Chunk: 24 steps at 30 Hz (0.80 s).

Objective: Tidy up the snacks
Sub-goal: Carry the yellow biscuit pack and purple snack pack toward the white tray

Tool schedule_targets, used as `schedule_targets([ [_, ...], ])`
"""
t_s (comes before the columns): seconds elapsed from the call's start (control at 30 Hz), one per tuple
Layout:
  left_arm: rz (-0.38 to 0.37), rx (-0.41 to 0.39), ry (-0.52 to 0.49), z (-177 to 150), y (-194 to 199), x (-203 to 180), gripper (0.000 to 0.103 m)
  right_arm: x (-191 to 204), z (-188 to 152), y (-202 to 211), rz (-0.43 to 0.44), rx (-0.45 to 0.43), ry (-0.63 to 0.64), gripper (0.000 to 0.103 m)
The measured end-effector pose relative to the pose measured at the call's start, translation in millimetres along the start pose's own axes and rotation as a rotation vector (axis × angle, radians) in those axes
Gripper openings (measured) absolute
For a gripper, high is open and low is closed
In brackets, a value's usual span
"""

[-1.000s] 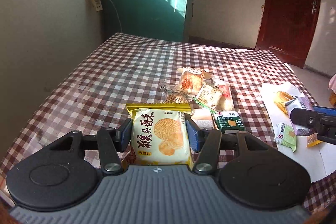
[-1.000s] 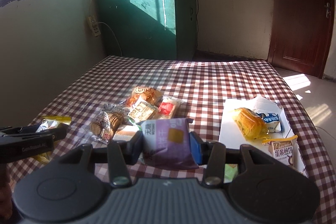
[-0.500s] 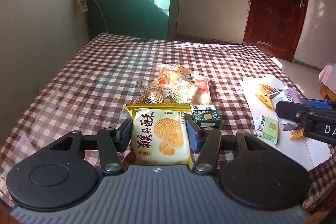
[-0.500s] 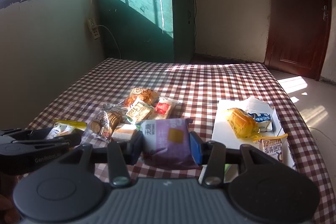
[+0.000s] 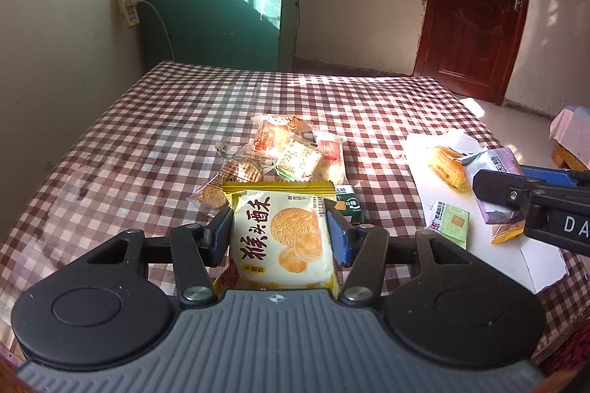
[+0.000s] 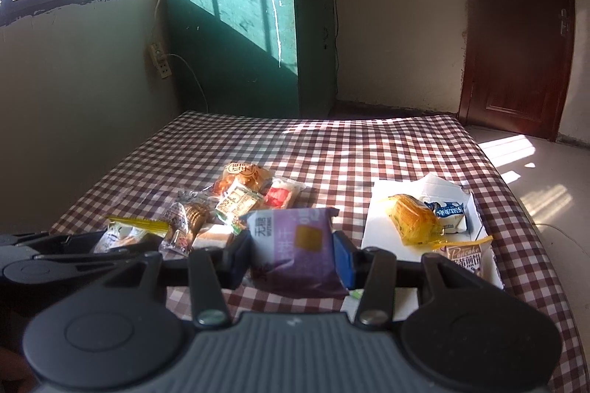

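My left gripper (image 5: 279, 230) is shut on a yellow biscuit packet (image 5: 282, 238) and holds it above the checked table's front edge. My right gripper (image 6: 290, 251) is shut on a purple snack packet (image 6: 295, 249), which also shows in the left wrist view (image 5: 492, 186) over a white paper sheet (image 5: 531, 256). A loose pile of snack packets (image 5: 287, 157) lies mid-table, seen also in the right wrist view (image 6: 239, 197). On the white sheet (image 6: 383, 219) lie an orange cake packet (image 6: 413, 219), a blue-white packet (image 6: 448, 214) and a pancake packet (image 6: 466, 258).
A red-and-white checked cloth (image 5: 166, 120) covers the table. A green packet (image 5: 450, 223) lies on the sheet's near side. A dark green packet (image 5: 348, 205) sits behind my left fingers. A green cabinet (image 6: 239, 42) and a brown door (image 5: 475, 6) stand beyond the table.
Both grippers keep their packets. The left view has swung right and pulled back, so the pile and white sheet sit further left. The right gripper has lifted slightly.
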State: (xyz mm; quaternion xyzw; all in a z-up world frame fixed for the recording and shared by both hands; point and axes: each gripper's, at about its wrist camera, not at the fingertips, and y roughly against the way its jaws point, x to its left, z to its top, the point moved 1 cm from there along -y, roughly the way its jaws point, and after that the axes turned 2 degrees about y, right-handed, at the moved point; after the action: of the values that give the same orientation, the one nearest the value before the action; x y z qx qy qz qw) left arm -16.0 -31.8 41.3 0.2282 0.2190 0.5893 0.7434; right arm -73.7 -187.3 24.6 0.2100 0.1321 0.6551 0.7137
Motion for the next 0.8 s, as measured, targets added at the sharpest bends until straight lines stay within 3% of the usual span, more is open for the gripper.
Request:
schedule_targets([
  [0.8,-0.095,0.021,-0.040,5.4,-3.3,-22.6,0.066,-23.7,1.0,11.2,-0.042,-0.026,-0.026,0.046],
])
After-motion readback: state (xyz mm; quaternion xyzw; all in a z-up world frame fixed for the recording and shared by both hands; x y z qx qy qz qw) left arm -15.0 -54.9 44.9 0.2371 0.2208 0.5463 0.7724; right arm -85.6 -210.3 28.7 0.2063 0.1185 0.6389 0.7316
